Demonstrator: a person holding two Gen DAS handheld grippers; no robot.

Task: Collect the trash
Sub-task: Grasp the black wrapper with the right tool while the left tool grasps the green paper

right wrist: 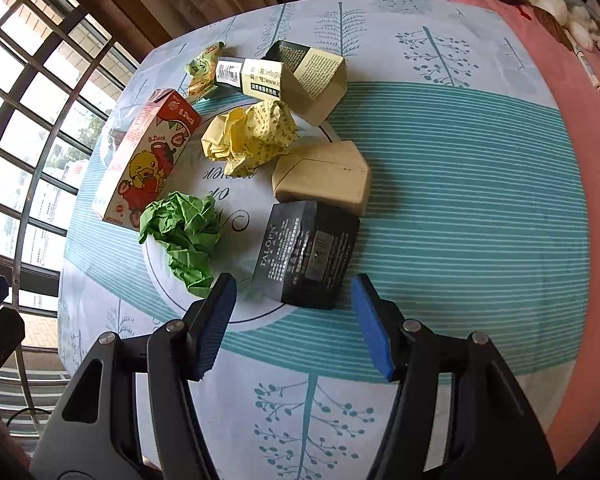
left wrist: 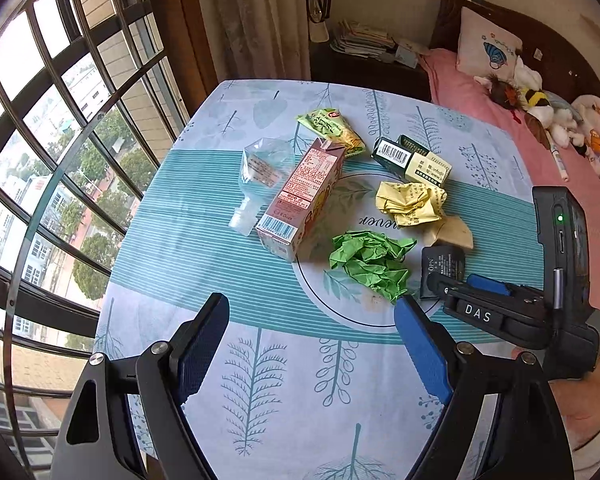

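Observation:
Trash lies on a table with a teal leaf-print cloth point(left wrist: 228, 264). A crumpled green paper point(left wrist: 370, 260) point(right wrist: 186, 232), a crumpled yellow paper point(left wrist: 410, 202) point(right wrist: 252, 138), a pink B.Duck carton point(left wrist: 304, 196) point(right wrist: 148, 160), a clear plastic bottle point(left wrist: 260, 176), a green snack wrapper point(left wrist: 334, 130) point(right wrist: 202, 66), a dark green and cream box point(left wrist: 412, 160) point(right wrist: 296, 70), a tan box point(right wrist: 324, 176) and a black TALOPN box point(right wrist: 306, 254) point(left wrist: 442, 266). My left gripper point(left wrist: 312, 312) is open, just short of the green paper. My right gripper point(right wrist: 294, 292) is open, its fingertips either side of the black box's near end.
A window with dark bars point(left wrist: 60, 140) runs along the left. A bed with a pink sheet point(left wrist: 500, 120), a pillow and stuffed toys point(left wrist: 540, 108) lies to the right. A dark nightstand with papers point(left wrist: 364, 44) stands behind the table. The right gripper's body point(left wrist: 540, 300) shows at the left view's right edge.

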